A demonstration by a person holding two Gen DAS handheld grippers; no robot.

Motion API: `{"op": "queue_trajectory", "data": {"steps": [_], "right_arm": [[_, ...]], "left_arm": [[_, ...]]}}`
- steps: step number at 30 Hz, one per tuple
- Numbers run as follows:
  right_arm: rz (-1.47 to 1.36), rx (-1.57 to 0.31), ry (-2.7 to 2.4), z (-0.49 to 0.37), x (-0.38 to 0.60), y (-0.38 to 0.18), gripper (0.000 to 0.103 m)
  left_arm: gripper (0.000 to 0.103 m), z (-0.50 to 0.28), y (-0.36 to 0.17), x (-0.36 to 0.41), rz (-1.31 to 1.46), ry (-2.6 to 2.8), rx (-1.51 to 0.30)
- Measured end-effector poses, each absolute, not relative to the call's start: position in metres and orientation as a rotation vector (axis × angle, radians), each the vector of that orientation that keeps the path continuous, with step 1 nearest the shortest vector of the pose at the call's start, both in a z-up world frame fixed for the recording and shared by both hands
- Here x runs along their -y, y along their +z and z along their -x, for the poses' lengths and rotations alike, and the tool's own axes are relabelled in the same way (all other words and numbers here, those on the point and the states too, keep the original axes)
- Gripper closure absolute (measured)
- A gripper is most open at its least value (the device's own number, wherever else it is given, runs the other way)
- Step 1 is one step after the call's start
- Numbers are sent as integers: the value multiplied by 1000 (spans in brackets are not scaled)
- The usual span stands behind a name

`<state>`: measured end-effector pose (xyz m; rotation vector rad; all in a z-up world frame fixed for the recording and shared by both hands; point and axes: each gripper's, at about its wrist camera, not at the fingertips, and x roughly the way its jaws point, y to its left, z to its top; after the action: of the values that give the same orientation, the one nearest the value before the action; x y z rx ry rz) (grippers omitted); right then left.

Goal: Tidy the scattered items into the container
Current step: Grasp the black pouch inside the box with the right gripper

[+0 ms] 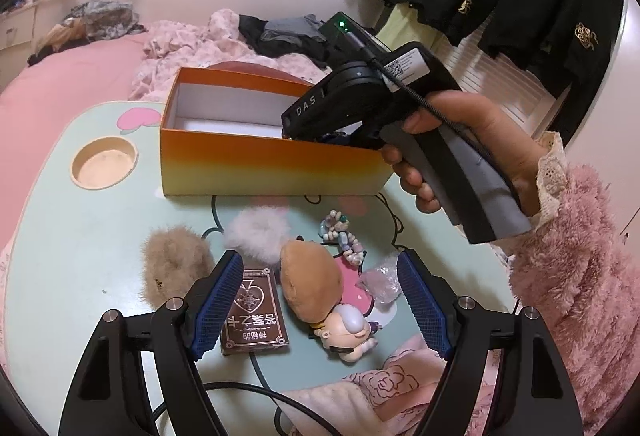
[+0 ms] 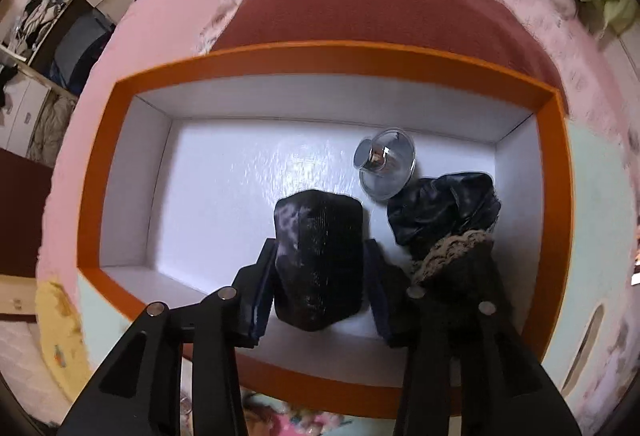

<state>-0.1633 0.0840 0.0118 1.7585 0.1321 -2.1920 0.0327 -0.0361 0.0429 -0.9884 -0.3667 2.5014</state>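
Observation:
An orange box [image 1: 256, 163] with a white inside stands on the pale green table [image 1: 80, 220]. My right gripper [image 1: 316, 131] reaches into it from the right. In the right wrist view my right gripper [image 2: 318, 272] is shut on a black shell-shaped object [image 2: 320, 256] low inside the box [image 2: 96, 195]. A clear round item [image 2: 386, 163] and a dark scrunchie [image 2: 444, 207] lie in the box. My left gripper [image 1: 320, 300] is open above a plush doll [image 1: 316, 284], a brown card box [image 1: 256, 316], two fur pompoms [image 1: 176, 268] and a bead bracelet [image 1: 340, 236].
A round cup recess [image 1: 105, 163] sits in the table's left part. A crumpled clear wrapper [image 1: 380, 280] lies right of the doll. A pink bed [image 1: 60, 75] with clothes lies behind the table. Pink floral fabric [image 1: 380, 388] and a black cable [image 1: 248, 392] lie at the near edge.

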Motion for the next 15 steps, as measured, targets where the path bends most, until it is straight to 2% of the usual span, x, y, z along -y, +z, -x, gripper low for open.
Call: {"op": "queue_trajectory", "data": {"steps": [4, 8, 12, 15], "right_arm": [[-1696, -18, -2214, 158, -95, 22, 61], [-1547, 130, -2244, 143, -114, 61, 61], [-1374, 228, -2231, 105, -134, 102, 61], [-1317, 256, -2205, 69, -145, 111, 61]], "left_arm": [[24, -33, 42, 38, 994, 2504, 376], [24, -34, 41, 40, 1003, 2512, 391], [24, -35, 42, 45, 1006, 2534, 408], [24, -33, 43, 48, 1025, 2584, 413]]}}
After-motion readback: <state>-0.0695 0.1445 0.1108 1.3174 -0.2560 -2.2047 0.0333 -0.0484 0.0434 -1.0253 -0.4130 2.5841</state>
